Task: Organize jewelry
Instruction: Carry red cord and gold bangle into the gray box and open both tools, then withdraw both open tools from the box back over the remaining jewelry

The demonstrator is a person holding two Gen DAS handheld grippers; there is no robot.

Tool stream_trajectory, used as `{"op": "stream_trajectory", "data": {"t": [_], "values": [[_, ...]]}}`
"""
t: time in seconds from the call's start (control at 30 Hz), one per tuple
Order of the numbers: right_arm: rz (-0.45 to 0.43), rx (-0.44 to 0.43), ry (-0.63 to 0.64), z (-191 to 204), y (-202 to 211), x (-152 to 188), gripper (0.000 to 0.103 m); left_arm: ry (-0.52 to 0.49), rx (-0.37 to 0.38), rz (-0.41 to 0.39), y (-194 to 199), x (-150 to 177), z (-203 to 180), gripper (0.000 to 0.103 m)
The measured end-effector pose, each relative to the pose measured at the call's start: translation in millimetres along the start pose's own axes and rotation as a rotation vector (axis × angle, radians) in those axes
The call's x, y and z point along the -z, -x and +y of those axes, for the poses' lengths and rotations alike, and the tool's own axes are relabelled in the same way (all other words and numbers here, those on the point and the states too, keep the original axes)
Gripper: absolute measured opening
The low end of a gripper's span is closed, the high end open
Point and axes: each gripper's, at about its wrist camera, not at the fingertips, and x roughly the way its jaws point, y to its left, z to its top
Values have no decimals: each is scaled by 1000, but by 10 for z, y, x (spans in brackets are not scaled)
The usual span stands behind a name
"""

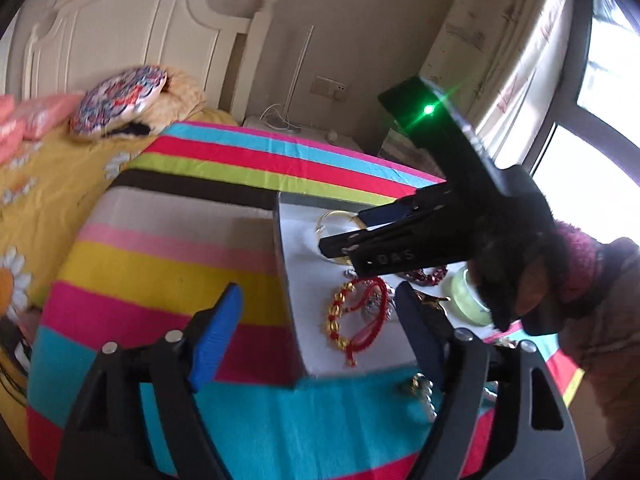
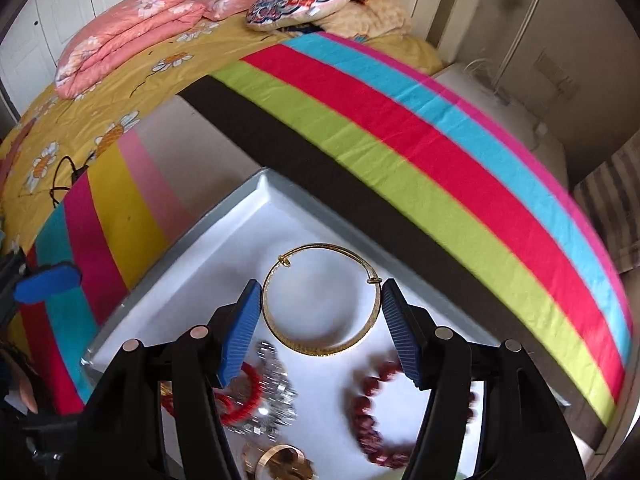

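The right gripper (image 2: 322, 328), jaws wide, straddles a thin gold bangle (image 2: 320, 300) near the shallow white tray's (image 2: 192, 280) far corner. The left gripper (image 1: 320, 336) gapes too. Dark red beads (image 2: 372, 412) blur, half hidden.

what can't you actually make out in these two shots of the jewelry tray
- Gold bangle, left wrist view: mostly hidden behind the right gripper.
- Dark red bead bracelet, right wrist view: motion-blurred, partly behind the right gripper.
- Silver piece, right wrist view: blurred, type unclear.
- Gold item, right wrist view: cut off by the bottom edge.
- Small piece beside the tray, left wrist view: blurred.
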Motion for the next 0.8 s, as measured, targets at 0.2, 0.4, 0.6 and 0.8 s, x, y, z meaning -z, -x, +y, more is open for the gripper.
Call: {"op": "stream_trajectory", "data": {"t": [0.2, 0.4, 0.6, 0.8], "values": [[-76, -19, -6, 85, 218, 18, 76, -39, -48, -27, 158, 160, -131, 100], [-248, 2, -55, -40, 919, 383, 77, -184, -119, -52, 217, 303, -390, 101], [-363, 63, -109, -137, 1368, 1262, 77, -161, -125, -7, 124, 284, -346, 101], [-422, 47, -219, -179, 1404, 2028, 54, -109, -131, 45, 14, 227, -221, 101]]}}
